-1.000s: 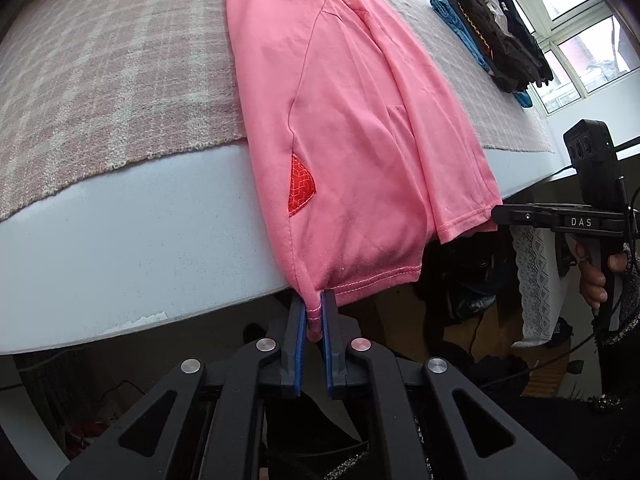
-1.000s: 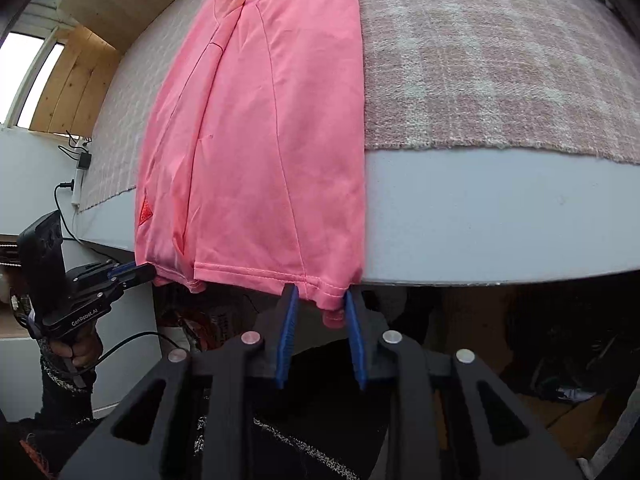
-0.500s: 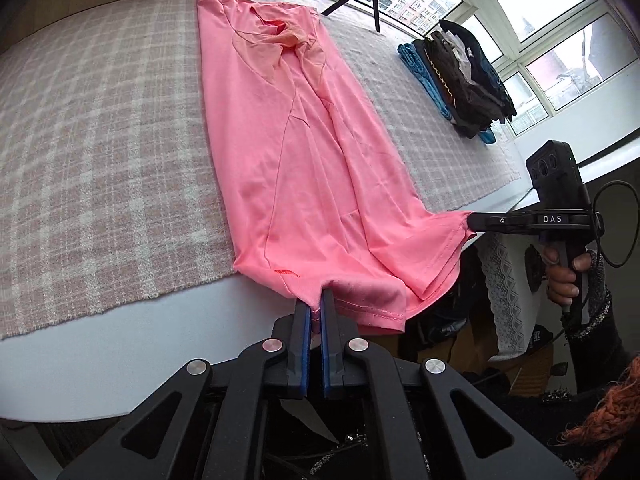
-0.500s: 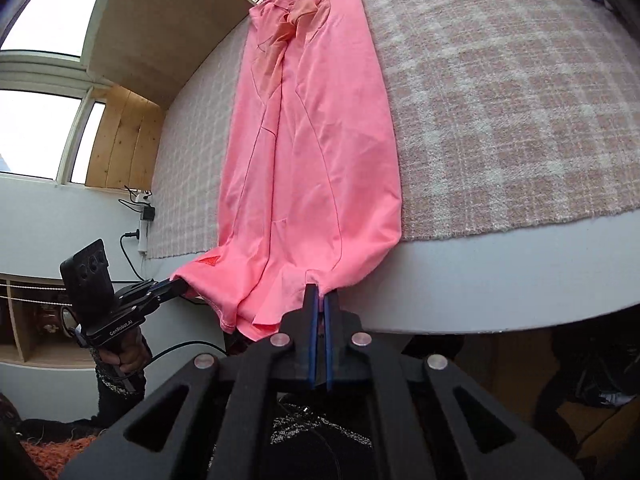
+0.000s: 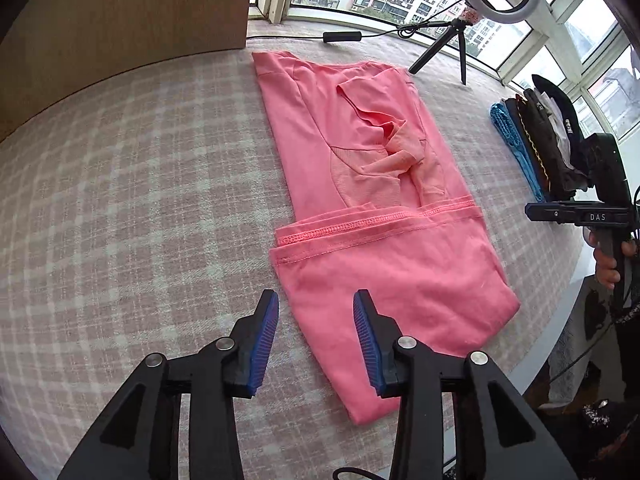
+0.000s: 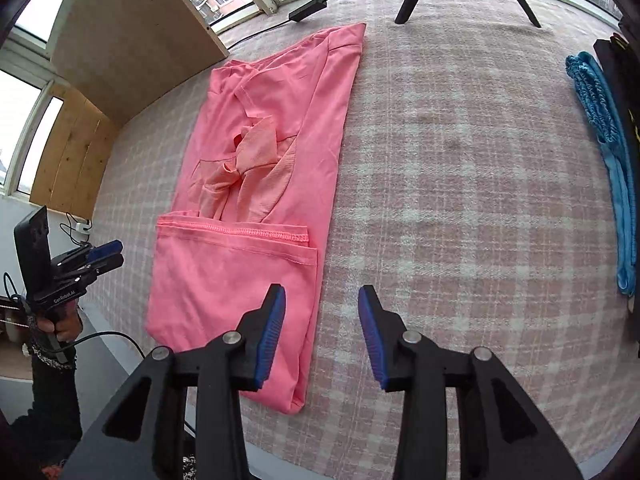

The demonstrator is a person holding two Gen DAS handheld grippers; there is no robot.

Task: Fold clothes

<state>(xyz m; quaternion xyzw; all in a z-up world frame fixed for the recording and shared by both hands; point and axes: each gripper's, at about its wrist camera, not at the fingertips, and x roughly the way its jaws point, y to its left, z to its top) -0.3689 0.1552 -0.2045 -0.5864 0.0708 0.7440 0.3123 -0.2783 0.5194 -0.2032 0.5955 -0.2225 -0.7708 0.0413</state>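
Your left gripper is released, its jaws wide apart and holding nothing, above the near left edge of the pink shirt. Your right gripper is released too, over the near right edge of the same shirt. The garment lies just ahead of both claws on the checked cloth, narrowed lengthwise, with its hem turned up over the lower part, so that the hem makes a line across the shirt beyond the fingertips.

The step in hand seems to be the next fold, bringing the near doubled part toward the collar end. To do it well, I think you should take both corners of the near fold at the same height, each claw biting through all the layers, and lift together. Beyond the hem the mesh sleeve is bunched; it may make a lump if you fold over it without flattening. Far to the right of the claws stands the stack of folded clothes.
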